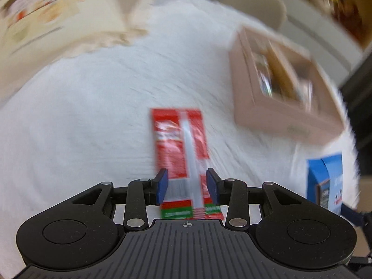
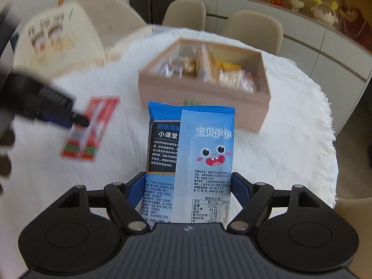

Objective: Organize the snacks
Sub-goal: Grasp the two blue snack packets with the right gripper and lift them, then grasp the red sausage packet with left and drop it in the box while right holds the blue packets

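Note:
My left gripper [image 1: 187, 186] is shut on a red snack packet [image 1: 176, 139], its blue pads pressing on the packet's sides near the lower end. In the right wrist view that red packet [image 2: 93, 125] hangs above the white tablecloth at the left. My right gripper [image 2: 188, 186] is shut on a light blue seaweed snack packet [image 2: 204, 144] that stands upright between its pads. The same blue packet [image 1: 325, 181] shows at the right edge of the left wrist view. Beyond both packets stands a pinkish wooden box [image 2: 204, 93] [image 1: 279, 116] with two compartments that hold several wrapped snacks.
A white fluffy cloth [image 2: 290, 127] covers the round table. A cream bag with a cartoon print [image 2: 53, 39] [image 1: 46, 11] lies at the far left. Beige chairs [image 2: 253, 25] ring the far side, with a cabinet shelf of figurines [image 2: 325, 11] behind.

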The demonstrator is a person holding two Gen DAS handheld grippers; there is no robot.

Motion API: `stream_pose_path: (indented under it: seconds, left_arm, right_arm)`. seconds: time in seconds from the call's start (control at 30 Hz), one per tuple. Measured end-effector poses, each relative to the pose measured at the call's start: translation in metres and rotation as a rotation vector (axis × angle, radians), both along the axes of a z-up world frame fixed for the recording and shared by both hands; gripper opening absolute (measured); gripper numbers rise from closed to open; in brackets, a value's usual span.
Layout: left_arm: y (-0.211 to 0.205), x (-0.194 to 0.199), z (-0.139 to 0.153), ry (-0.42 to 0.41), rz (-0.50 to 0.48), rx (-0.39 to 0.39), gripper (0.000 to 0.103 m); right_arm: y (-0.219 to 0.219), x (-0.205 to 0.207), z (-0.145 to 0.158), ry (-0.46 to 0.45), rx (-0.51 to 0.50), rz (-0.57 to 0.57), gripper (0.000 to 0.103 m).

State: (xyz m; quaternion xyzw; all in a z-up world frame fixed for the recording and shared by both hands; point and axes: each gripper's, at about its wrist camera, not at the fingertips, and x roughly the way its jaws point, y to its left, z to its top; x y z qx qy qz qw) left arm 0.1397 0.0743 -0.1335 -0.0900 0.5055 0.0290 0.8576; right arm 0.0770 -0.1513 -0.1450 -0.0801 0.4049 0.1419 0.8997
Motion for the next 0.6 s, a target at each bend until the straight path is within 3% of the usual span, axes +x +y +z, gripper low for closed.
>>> stream_pose_path:
  seconds: [0.1, 0.17, 0.23, 0.4, 0.5, 0.6]
  left_arm:
    - [-0.029, 0.003, -0.002, 0.012, -0.070, 0.148, 0.053]
    - [-0.036, 0.005, -0.005, 0.021, -0.083, 0.173, 0.061]
    - [-0.036, 0.005, -0.006, 0.020, -0.087, 0.165, 0.069]
    - [-0.032, 0.005, -0.004, 0.018, -0.089, 0.151, 0.071]
    - [-0.018, 0.012, -0.007, 0.018, -0.023, 0.165, 0.070]
    - [0.004, 0.017, -0.013, 0.031, 0.059, 0.105, 0.067]
  right_arm:
    - [-0.001, -0.009, -0.016, 0.034, -0.043, 0.010, 0.085]
    - [-0.003, -0.014, -0.023, 0.034, -0.012, -0.014, 0.088]
    - [-0.007, -0.016, -0.025, 0.038, 0.023, -0.041, 0.090]
    - [-0.016, -0.019, -0.030, 0.030, 0.054, -0.072, 0.098]
    - [-0.016, -0.017, -0.031, 0.022, 0.056, -0.082, 0.102]
    - [-0.015, -0.016, -0.034, 0.006, 0.062, -0.086, 0.103]
